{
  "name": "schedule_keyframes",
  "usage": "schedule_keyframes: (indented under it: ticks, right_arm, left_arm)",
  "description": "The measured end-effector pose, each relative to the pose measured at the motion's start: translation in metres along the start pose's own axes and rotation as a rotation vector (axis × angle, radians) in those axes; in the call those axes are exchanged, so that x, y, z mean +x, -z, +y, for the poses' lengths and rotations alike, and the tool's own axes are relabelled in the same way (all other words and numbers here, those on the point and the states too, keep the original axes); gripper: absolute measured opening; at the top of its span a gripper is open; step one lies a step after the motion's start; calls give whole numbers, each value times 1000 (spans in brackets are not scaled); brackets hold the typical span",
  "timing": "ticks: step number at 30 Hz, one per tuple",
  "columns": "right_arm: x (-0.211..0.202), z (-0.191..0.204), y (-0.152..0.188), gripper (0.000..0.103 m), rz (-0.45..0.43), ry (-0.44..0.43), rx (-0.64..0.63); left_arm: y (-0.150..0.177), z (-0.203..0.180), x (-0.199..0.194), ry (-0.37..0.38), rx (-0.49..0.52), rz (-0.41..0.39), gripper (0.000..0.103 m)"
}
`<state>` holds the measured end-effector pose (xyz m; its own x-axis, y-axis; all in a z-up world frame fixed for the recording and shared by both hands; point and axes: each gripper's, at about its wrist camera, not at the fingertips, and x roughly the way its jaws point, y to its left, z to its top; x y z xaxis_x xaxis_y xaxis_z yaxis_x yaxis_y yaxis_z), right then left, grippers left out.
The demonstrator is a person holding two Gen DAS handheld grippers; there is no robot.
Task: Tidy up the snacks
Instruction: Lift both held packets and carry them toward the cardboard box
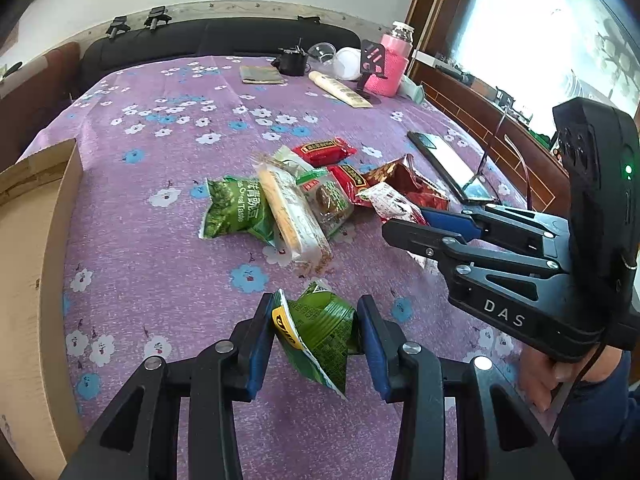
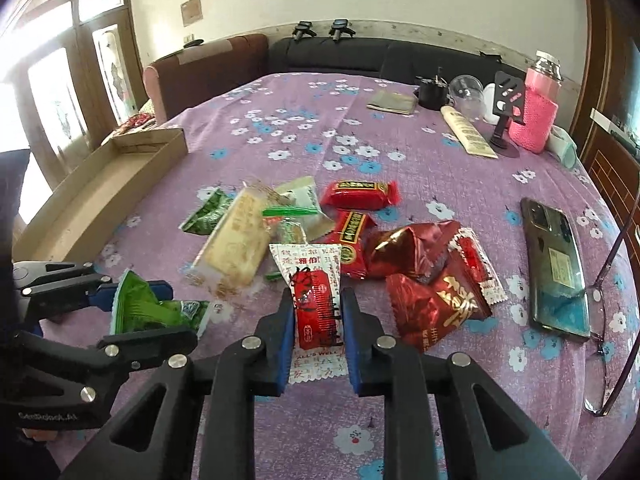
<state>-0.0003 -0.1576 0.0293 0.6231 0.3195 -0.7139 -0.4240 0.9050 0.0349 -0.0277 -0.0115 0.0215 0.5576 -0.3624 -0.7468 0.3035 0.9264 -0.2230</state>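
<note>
Both tongs hold: left tongs [image 1: 316, 344] clench green packet [image 1: 320, 340], right tongs [image 2: 316, 336] white-red packet [image 2: 314, 304]. Next, likely carry both left to box [image 2: 100, 196].

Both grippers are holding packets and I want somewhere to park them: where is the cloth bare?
Bare cloth lies between the cardboard box and the snack pile, and beyond the pile up to the sofa. The box looks empty as far as it shows. Crowded: the pile, the phone and glasses, the far corner by the pink bottle.

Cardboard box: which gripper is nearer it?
Left. The left gripper, holding a green packet, sits beside the cardboard box; the right gripper, clamping a red-and-white packet, is farther off.
</note>
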Motion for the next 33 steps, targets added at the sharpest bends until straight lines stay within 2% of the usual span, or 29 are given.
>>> schedule_keyframes:
  ticks: [4,17,26,33]
  right_arm:
    - [-4,1,-1,21,-25,-28,-2]
    - [-1,9,-3,21,1,6,12]
    - [-14,57,-8,21,-17,-63,-18]
    - [-8,100,-19,21,-11,-125,-58]
  left_arm:
    - [0,3,-4,-7,-8,-12,43]
    - [-3,20,-32,-23,-35,-88,43]
    - [1,48,-57,-28,-89,-138,43]
    - [5,77,-80,-59,-147,-191,43]
